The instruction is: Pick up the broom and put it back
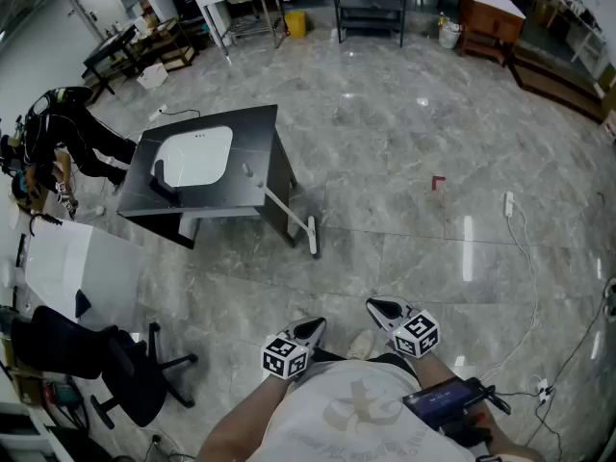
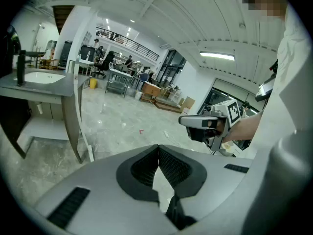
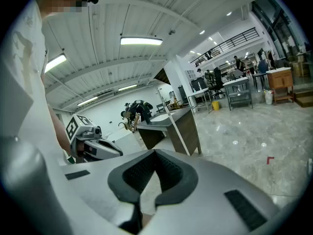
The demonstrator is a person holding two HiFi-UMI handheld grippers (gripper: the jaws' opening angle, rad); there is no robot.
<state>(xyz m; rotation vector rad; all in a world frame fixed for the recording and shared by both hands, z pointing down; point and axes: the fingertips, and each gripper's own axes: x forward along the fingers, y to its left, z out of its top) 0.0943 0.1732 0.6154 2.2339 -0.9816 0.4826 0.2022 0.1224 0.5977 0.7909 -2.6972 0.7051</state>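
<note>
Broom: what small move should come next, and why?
Probably step toward the broom, which leans against the sink table well ahead; the left gripper and right gripper are both shut, empty and close to the body.

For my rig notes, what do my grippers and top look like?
Both the left gripper and right gripper have pale grey bodies, black ribbed pads on the tongs, and a white cube with black square markers. The shirt is white.
</note>
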